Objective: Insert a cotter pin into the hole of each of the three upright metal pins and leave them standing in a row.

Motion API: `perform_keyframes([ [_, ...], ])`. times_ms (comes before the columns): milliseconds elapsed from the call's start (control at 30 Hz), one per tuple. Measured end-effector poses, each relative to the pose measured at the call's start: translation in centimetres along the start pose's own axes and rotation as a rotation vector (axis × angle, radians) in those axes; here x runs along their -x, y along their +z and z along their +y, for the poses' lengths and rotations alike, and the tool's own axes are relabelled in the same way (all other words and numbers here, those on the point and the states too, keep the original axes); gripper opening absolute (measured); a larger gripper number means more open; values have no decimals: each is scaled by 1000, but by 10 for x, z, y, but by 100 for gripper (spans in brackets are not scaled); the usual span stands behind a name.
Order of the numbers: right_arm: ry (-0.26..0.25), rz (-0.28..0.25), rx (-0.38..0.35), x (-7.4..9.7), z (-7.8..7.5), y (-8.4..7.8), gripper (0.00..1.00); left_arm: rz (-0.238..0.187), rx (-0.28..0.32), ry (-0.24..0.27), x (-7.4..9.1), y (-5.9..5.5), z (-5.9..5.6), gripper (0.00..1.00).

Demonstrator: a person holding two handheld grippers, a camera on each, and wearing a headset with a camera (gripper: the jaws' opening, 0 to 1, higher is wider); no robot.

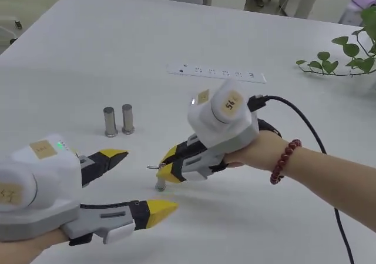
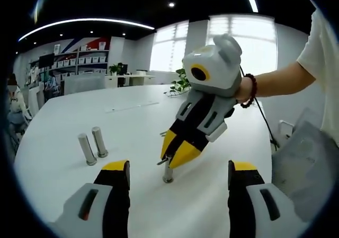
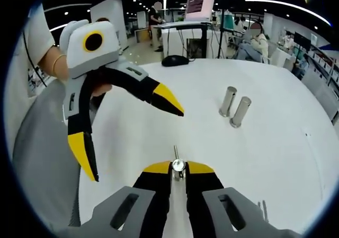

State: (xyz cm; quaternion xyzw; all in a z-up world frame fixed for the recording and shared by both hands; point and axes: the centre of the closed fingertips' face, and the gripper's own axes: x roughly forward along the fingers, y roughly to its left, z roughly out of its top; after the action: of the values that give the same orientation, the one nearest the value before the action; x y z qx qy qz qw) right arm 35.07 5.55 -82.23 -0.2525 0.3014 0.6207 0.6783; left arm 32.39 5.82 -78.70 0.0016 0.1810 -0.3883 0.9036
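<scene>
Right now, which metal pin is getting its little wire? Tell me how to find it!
Look at the white table, nearer you than the power strip. The right gripper points down, shut on a cotter pin, and the metal pin stands right under its yellow tips. It stands alone; the other two pins stand side by side farther left.

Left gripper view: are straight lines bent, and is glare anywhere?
Left gripper view: fisheye, table edge curves, windows blown out. Head view: even light, faint shadows beside two metal pins. Right gripper view: cotter pin in right tongs is sharp.
</scene>
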Motion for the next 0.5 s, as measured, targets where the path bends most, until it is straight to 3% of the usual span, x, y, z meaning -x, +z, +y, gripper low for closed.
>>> perform_keyframes([
  [500,-15,1,-2,-2,-5,6,11,-1,-1,12,4,1,0,75],
])
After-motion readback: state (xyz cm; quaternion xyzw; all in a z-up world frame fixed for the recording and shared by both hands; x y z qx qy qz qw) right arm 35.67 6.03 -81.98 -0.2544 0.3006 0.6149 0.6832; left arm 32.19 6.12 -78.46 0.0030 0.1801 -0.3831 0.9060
